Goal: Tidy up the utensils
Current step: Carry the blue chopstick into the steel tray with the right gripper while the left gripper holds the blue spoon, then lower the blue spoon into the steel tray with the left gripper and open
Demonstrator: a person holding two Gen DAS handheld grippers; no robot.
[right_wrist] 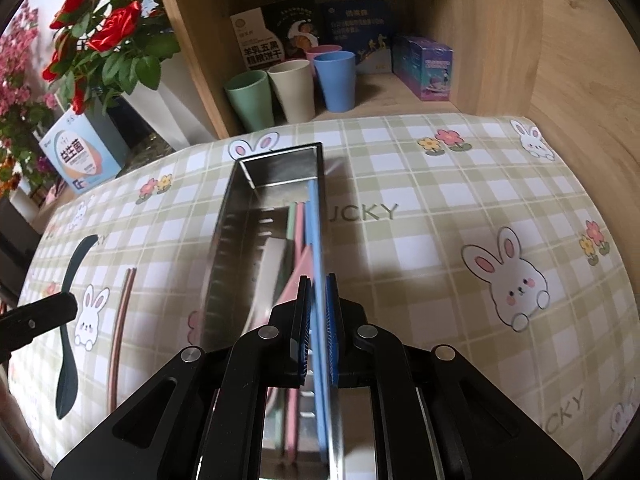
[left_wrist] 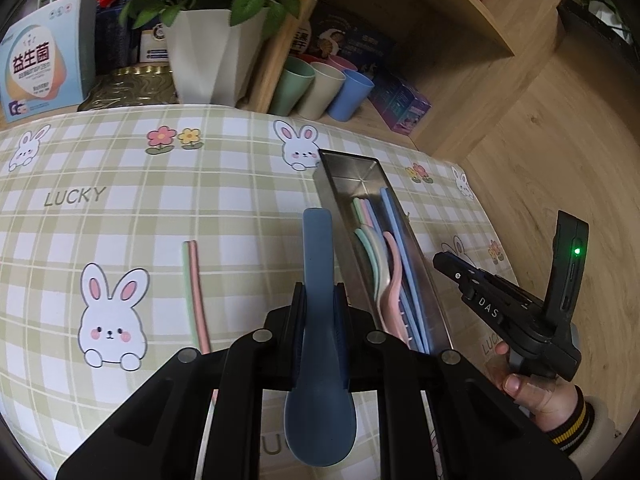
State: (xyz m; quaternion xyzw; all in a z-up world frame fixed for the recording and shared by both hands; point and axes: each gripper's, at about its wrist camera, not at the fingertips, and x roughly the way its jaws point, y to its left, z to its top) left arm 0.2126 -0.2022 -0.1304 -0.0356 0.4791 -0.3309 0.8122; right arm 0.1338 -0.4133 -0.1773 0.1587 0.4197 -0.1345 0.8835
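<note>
Checked worktop [left_wrist: 120,208] — left claw [left_wrist: 319,312] pinches blue spoon [left_wrist: 318,360]; right claw [right_wrist: 318,320] loosely clasps blue chopsticks [right_wrist: 316,240] over steel tray [right_wrist: 224,240] — they may slip askew.

Blue spoon [left_wrist: 318,320] & blue chopsticks [right_wrist: 318,280] gripped; pastel utensils [left_wrist: 376,248] in steel tray [left_wrist: 340,184].

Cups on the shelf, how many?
4, clustered on the shelf behind the table: green cup leftmost, beige cup next, blue cup right, pink cup behind, mostly hidden. More could sit behind.
</note>
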